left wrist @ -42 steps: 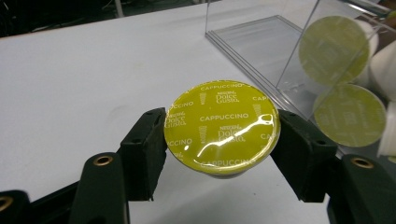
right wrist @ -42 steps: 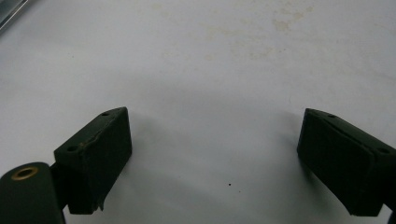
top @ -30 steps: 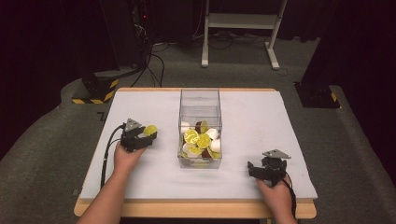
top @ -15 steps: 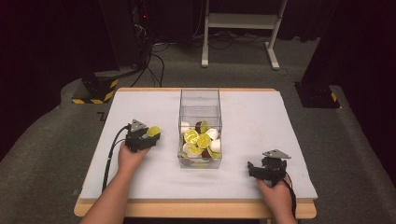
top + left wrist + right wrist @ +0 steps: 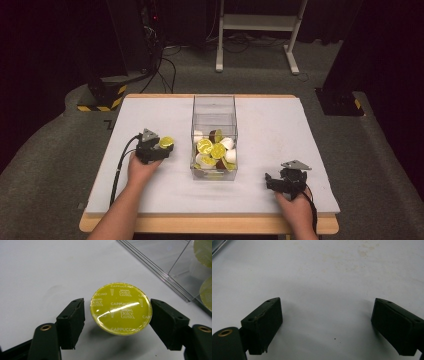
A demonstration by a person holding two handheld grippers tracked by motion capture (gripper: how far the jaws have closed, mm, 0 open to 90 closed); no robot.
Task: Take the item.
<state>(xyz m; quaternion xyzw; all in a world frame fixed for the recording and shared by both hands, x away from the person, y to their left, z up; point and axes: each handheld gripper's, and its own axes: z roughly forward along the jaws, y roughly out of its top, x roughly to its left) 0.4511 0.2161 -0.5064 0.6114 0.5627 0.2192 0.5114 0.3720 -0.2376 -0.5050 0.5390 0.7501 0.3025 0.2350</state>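
Left claw point(image 5: 117, 315) brackets one yellow capsule point(image 5: 121, 308).

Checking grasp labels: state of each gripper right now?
Left gripper: jaws have just been opening; yellow coffee capsule sits between them, left pad clear of it.
Right gripper: open, nothing between the jaws.

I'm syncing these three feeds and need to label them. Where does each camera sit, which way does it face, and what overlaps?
High view: fixed above the person's side, looking forward and down on the table; both forearms and both tools show.
Left gripper view: rides the left tool, looking along its jaws, which have just been opening, at a yellow capsule with a gap at the left jaw.
Right gripper view: rides the right tool, open, facing bare tabletop.
Shared: the capsule and the clear box appear in the high and left views.
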